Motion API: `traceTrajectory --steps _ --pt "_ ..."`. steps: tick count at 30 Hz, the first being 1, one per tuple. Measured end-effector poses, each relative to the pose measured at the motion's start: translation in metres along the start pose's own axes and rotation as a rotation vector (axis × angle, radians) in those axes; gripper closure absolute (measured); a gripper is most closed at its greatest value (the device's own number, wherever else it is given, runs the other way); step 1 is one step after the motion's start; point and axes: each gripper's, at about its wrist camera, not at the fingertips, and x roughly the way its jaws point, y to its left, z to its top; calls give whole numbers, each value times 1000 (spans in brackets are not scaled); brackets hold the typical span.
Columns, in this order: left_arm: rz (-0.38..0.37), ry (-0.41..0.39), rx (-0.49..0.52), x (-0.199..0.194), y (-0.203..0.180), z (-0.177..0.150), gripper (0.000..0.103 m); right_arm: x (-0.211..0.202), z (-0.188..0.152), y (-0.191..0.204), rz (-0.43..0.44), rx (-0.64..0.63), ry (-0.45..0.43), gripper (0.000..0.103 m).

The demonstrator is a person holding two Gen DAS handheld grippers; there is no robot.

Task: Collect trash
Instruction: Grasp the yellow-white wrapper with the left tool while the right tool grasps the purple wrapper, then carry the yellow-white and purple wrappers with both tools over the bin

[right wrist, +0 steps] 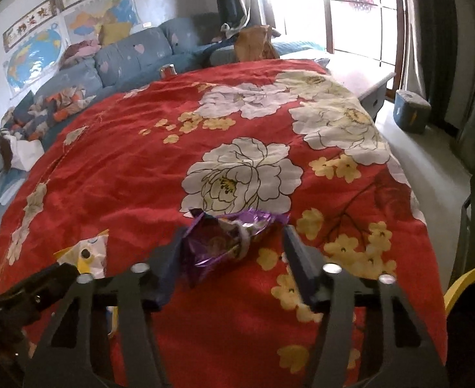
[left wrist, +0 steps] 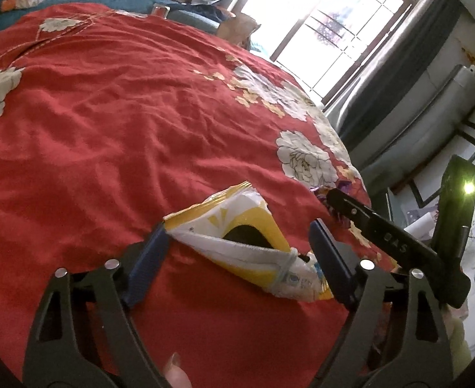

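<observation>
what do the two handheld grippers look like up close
Both the left gripper and right gripper have matte black frames with triangular cutouts, round silver rivets and ribbed dark blue finger pads. Seen from the left wrist view, the right one's side bears embossed letters.

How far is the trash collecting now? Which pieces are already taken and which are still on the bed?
Done: nothing looks collected yet. In hand: the left gripper straddles the yellow wrapper, and the right gripper straddles the purple wrapper; both wrappers lie on the red bedspread, neither clearly pinched. Left: close on both, lift them, carry them to a bin. No bin is clearly in view.
</observation>
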Motion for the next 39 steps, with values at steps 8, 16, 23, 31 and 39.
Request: traceTrajectory --steps 8,16,23,31,39 --pt "32 11 24 10 -5 1 57 -4 -4 -6 -8 40 -20 77" --pt "-1 20 50 7 -12 -3 74 -40 -15 -8 7 72 -90 77" --pt "-40 16 118 -4 -36 -11 78 -76 -27 -14 9 94 -146 77" --pt "-71 -18 193 -17 -68 -14 78 -110 -39 -33 -11 131 -189 77" --pt "-107 -41 254 -30 -99 -16 78 -133 -51 -52 -33 162 -219 77"
